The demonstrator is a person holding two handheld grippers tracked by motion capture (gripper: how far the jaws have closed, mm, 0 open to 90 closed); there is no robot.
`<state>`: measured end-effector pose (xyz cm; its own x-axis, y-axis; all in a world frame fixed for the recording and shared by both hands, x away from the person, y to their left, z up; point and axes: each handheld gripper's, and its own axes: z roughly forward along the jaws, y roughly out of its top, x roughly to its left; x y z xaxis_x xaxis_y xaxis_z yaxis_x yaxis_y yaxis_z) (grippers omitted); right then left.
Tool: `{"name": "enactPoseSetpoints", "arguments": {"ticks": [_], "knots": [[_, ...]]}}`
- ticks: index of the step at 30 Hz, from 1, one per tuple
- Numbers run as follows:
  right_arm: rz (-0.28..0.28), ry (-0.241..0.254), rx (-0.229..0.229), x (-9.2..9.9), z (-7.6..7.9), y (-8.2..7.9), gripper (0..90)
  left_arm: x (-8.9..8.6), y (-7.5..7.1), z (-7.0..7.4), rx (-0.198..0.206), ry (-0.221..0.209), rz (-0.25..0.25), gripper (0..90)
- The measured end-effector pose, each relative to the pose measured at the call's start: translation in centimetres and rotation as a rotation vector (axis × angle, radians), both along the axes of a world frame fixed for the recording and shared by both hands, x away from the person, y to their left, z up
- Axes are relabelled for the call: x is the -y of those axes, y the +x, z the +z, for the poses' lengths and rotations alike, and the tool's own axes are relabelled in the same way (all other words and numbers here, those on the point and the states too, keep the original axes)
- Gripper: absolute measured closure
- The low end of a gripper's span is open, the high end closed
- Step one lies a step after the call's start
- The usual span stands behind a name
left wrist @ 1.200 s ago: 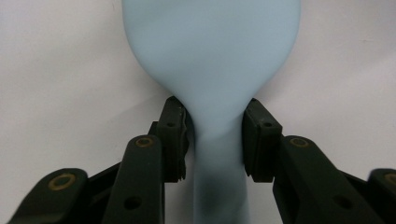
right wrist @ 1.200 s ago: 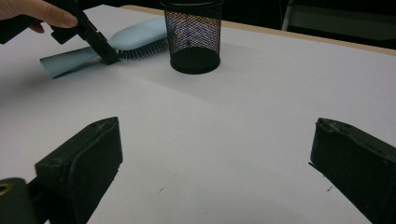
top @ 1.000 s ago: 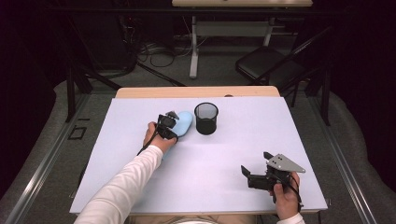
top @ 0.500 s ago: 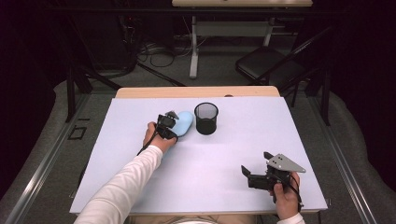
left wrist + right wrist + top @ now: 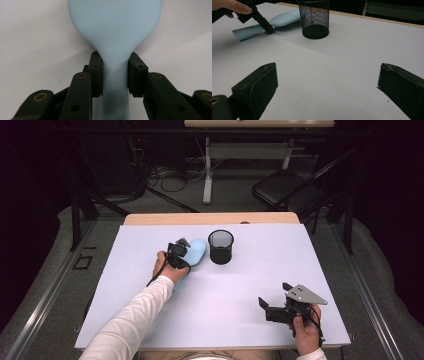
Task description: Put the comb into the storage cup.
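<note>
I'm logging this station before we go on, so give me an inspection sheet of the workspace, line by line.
Surface: white table top, wooden strip along the far edge; no spills seen.
Job's things: light blue hairbrush lying bristles down beside the black mesh cup, which stands upright.
Clutter: nothing seen.
Grippers: left gripper shut on the brush's neck, a pad on each side; right gripper open, fingers wide apart, holding nothing, near the front right of the table.
Cables: a black cable trails from the left gripper; loose cables on the floor beyond the table.
Surroundings: dark chair and a table leg behind.
</note>
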<state>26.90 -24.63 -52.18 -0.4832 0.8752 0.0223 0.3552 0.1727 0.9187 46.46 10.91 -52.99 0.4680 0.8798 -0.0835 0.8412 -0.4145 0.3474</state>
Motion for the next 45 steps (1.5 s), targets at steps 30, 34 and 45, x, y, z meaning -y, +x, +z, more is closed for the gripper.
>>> {"name": "enactPoseSetpoints", "arguments": {"ticks": [30, 34, 45], "knots": [[-0.003, 0.011, -0.008, 0.0, -0.1, 0.1, 2.5, -0.5, -0.2, 0.4, 0.027, -0.013, 0.009, 69.4], [-0.002, 0.011, -0.008, 0.0, -0.1, 0.1, 2.5, -0.7, -0.2, 0.5, 0.031, -0.019, 0.014, 69.4], [-0.004, 0.011, -0.008, 0.1, -0.1, 0.1, 2.5, -1.4, -0.3, 0.8, 0.053, -0.055, 0.034, 69.5]]}}
